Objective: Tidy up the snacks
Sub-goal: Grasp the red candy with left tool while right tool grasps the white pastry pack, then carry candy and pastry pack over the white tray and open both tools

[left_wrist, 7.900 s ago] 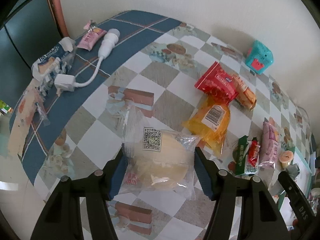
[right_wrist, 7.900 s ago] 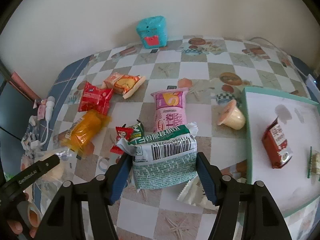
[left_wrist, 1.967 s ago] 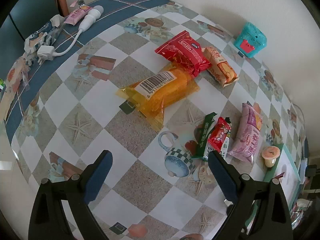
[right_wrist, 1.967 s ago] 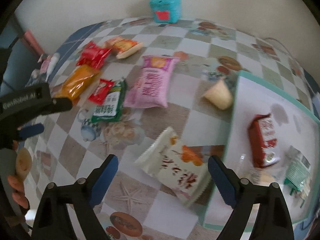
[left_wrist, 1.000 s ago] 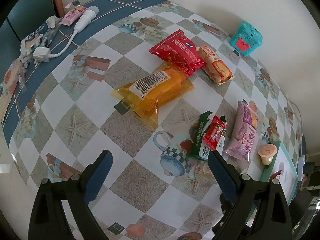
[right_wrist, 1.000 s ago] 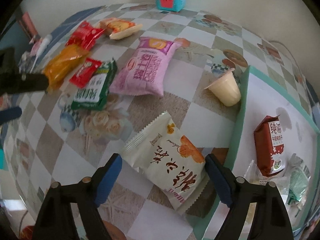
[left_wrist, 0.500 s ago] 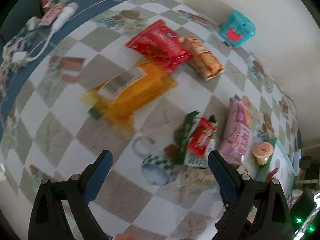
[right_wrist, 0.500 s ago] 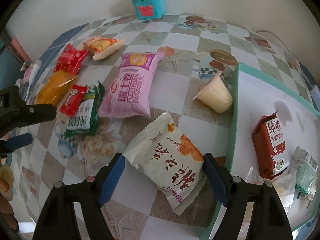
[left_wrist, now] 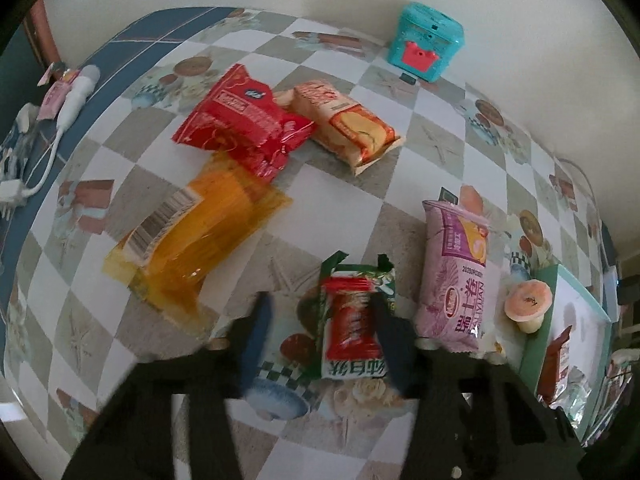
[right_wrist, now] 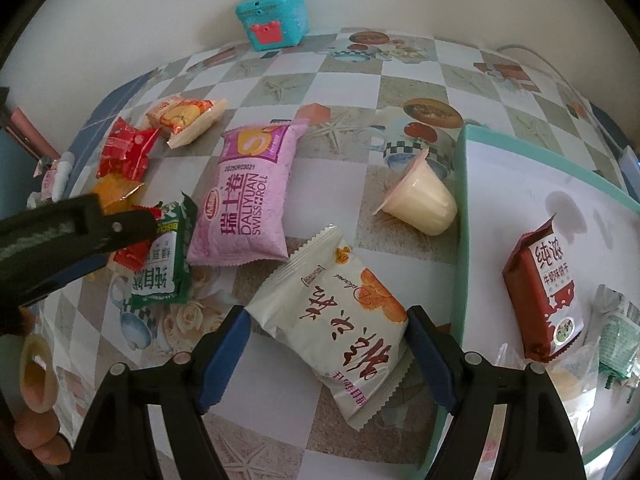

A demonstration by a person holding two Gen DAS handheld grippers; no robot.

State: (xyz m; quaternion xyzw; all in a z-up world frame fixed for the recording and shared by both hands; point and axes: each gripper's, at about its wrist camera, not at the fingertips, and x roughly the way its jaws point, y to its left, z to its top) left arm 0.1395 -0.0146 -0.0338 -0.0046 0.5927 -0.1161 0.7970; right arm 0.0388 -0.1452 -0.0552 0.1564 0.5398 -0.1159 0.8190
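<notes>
My left gripper (left_wrist: 320, 332) jaws just closed in round the small red pkt (left_wrist: 352, 326), bottom centre, pads not clearly pressing. Right gripper (right_wrist: 328, 348) spread round the white pkt (right_wrist: 340, 320). Light, crinkly, slippery imo; grab mid-body.

Snacks on the checkered table: red pouch (left_wrist: 244, 124) overlapping one end of an orange pack (left_wrist: 196, 236), barcode up. Tan cracker pack (left_wrist: 346, 126) just beside the red one. Small red sachet (left_wrist: 354, 322) lies on top of a green pack (left_wrist: 354, 366). Pink roll bag (left_wrist: 456, 280) flat, next to them. Jelly cup (right_wrist: 420, 198) tipped on its side against the tray rim. White pack (right_wrist: 340, 320) flat, near tray edge. In the tray (right_wrist: 460, 184): brown pack (right_wrist: 544, 292), plus a green-and-white pack (right_wrist: 618, 336), partly hidden.
</notes>
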